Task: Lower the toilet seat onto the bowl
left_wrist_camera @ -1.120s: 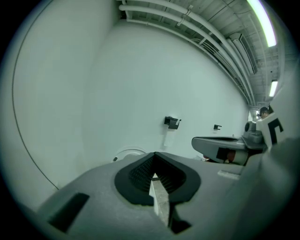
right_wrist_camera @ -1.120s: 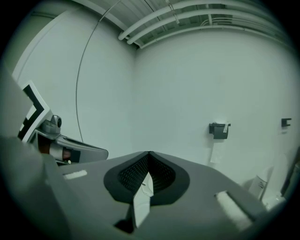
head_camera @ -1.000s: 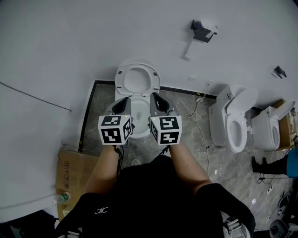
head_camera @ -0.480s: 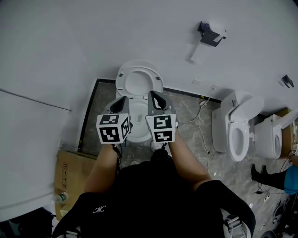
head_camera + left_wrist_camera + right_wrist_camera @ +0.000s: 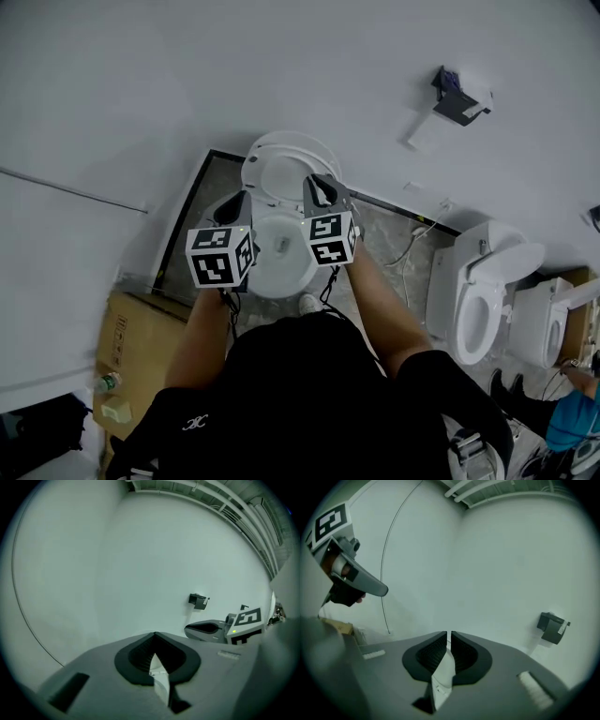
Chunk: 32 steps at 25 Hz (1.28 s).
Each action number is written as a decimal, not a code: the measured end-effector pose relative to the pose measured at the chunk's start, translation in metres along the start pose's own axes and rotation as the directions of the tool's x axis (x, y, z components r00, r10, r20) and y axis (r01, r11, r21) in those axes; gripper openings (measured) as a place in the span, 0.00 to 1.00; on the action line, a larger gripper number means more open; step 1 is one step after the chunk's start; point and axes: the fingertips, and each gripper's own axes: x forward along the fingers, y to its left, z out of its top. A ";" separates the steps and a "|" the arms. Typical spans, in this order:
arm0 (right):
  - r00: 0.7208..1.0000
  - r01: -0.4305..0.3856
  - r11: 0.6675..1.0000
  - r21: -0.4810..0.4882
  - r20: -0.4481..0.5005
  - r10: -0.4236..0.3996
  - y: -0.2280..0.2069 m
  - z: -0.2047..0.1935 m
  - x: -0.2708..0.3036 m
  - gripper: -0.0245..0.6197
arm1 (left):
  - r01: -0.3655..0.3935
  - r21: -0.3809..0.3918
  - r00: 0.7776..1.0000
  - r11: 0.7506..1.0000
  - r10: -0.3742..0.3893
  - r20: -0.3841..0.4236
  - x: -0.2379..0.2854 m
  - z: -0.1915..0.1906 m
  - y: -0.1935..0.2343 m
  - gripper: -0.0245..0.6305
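Room: white walls [image 5: 187, 75] all round, grey marbled floor [image 5: 199, 220] edged with a dark strip at the foot of the wall.
Toilet bowl [image 5: 277, 262]: white, mid-frame in the head view, stands open directly below both grippers.
Toilet seat [image 5: 255, 169]: stands raised, leans back toward the wall behind the bowl, not down on the rim.
Left gripper [image 5: 153, 634]: hovers over the bowl's left side, points toward the wall; jaws closed tip to tip, with nothing pinched.
Right gripper [image 5: 449, 634]: hovers over the bowl's right side, tips close by the raised seat's right edge, contact not clear; jaws opening, parted by a thin slit, with nothing gripped.
Person [image 5: 300, 403]: in dark clothing, bare forearms stretched forward to the grippers.
Paper holder [image 5: 459, 98]: dark, fixed on the wall to the upper right, with a white strip hanging below.
Other toilets [image 5: 483, 300]: two, white, along the wall at right, lids up, well apart from the bowl.
Cardboard box [image 5: 136, 342]: lies on the floor at left, against the wall.
Bottle [image 5: 108, 382]: green-capped, just beside the box.
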 end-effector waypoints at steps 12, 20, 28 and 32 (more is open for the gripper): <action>0.981 -0.164 0.957 -0.241 -0.138 0.134 -0.034 -0.054 0.119 0.16 | -0.131 -0.042 0.990 0.991 0.129 -0.050 0.038 -0.005 0.006 0.05; 0.947 -0.268 0.921 -0.283 -0.255 0.197 -0.042 -0.096 0.178 0.19 | -0.229 -0.076 0.971 0.970 0.222 -0.093 0.050 -0.016 0.013 0.05; 0.921 -0.330 0.863 -0.381 -0.328 0.207 -0.042 -0.123 0.212 0.21 | -0.322 -0.108 0.944 0.940 0.310 -0.115 0.039 -0.027 0.032 0.05; 0.921 -0.329 0.868 -0.372 -0.331 0.208 -0.040 -0.124 0.218 0.18 | -0.356 -0.127 0.932 0.926 0.343 -0.117 0.035 -0.030 0.041 0.05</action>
